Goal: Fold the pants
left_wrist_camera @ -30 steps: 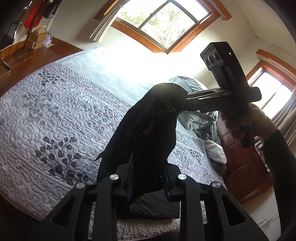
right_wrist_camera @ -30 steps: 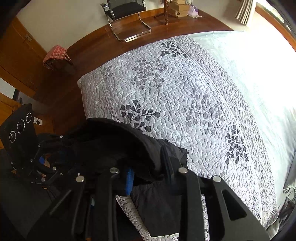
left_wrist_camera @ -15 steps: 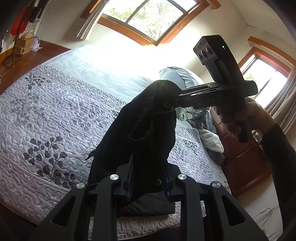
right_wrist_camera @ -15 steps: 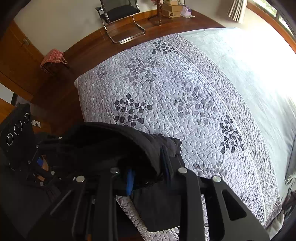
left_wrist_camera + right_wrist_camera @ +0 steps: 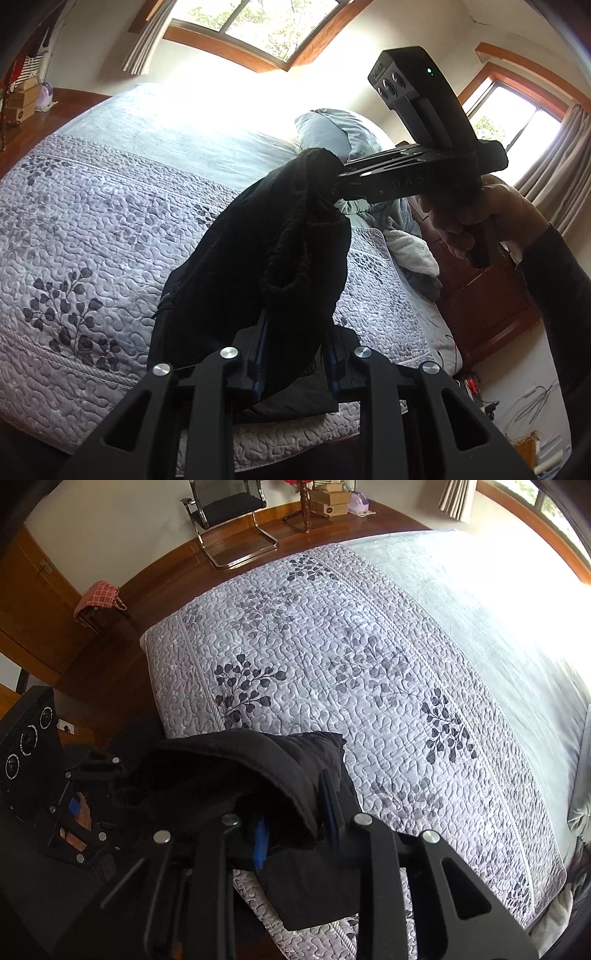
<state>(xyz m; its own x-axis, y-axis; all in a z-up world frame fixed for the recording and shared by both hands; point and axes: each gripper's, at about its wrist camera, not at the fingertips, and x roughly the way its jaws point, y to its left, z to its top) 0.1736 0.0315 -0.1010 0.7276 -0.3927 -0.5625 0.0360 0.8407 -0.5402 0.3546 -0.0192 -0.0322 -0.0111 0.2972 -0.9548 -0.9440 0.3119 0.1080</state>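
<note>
The black pants (image 5: 258, 258) hang bunched in the air above the near edge of the quilted bed (image 5: 92, 206). My left gripper (image 5: 295, 354) is shut on their lower end. My right gripper (image 5: 334, 184) shows in the left wrist view, shut on the upper end of the pants, held by a hand. In the right wrist view the pants (image 5: 240, 771) drape between my right gripper (image 5: 295, 834) and the left gripper (image 5: 110, 786) at the lower left. A loose end of the pants (image 5: 314, 893) lies on the bed's near edge.
The bed (image 5: 369, 646) has a grey leaf-patterned quilt and a pale sheet beyond. Pillows and crumpled blankets (image 5: 388, 229) lie at the head end by a wooden nightstand (image 5: 480, 295). A chair (image 5: 229, 513) and boxes (image 5: 328, 498) stand on the wooden floor past the bed.
Both grippers have lifted the pants a little and shifted towards the bed; the bunch hangs much as before. Both grips are unchanged.
</note>
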